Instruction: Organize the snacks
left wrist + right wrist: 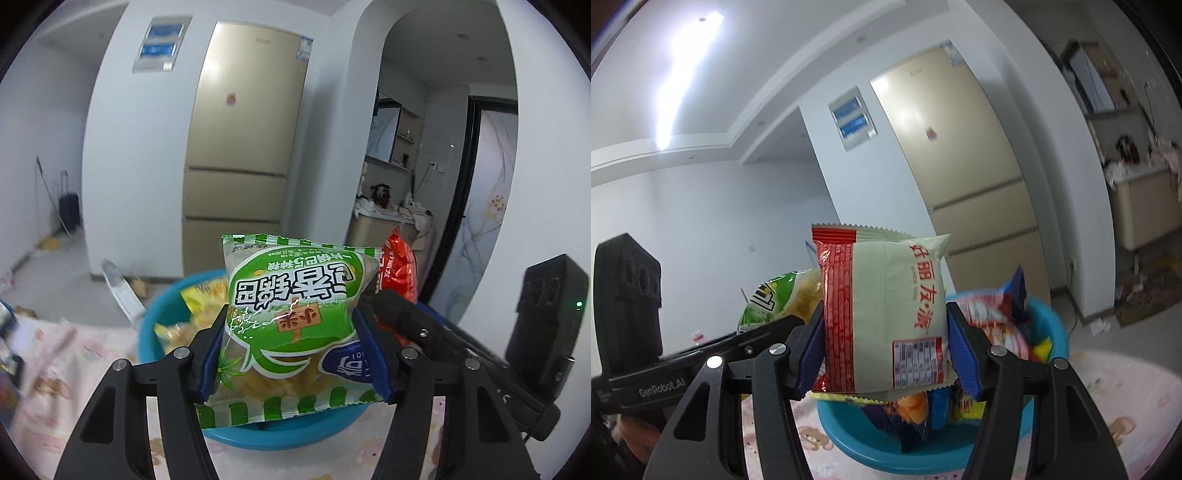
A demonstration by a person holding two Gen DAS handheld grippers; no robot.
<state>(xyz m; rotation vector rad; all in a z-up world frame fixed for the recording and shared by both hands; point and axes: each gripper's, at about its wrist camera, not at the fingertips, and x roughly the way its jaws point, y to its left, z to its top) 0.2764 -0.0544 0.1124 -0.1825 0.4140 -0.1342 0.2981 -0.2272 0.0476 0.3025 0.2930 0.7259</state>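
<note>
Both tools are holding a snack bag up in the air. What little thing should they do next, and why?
Probably lower the left tool a little and let its green bag drop into the blue basin. The bag hangs right above the basin, which already holds other snacks. The right tool and its red-and-white bag can follow.

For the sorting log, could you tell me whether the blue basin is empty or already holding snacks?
Holding snacks: the blue basin has several packets piled inside, some above its rim.
</note>
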